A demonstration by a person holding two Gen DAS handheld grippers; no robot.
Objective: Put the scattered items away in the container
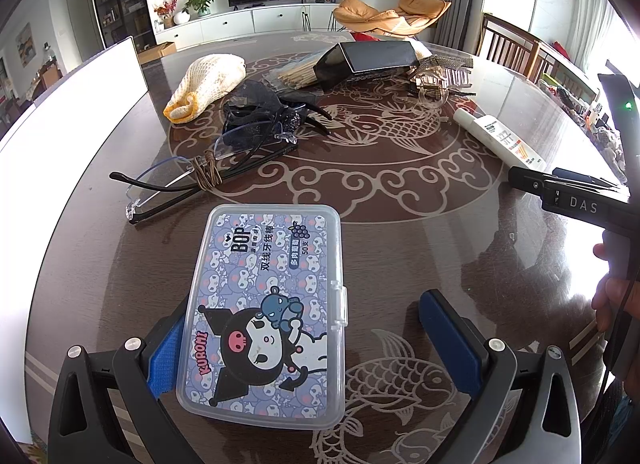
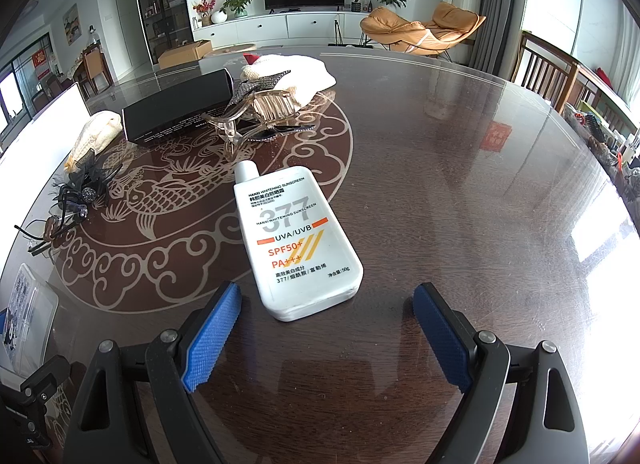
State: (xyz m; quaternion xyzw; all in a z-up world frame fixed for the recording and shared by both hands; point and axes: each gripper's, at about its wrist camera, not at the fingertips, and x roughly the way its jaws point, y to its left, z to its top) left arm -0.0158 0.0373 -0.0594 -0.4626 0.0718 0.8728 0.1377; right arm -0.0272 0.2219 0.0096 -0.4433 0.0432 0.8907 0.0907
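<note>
Fig.: my L gripper (image 1: 308, 348) jaws apart round clear plastic floss box w/ cartoon lid (image 1: 266, 312); R gripper (image 2: 326, 328) apart before white flat sunscreen bottle (image 2: 298, 242). Step: pre-grasp. Next, I judge: close, lift.

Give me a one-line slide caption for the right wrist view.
Right gripper, jaws open, poised over a white sunscreen bottle lying flat on the patterned dark table.
</note>
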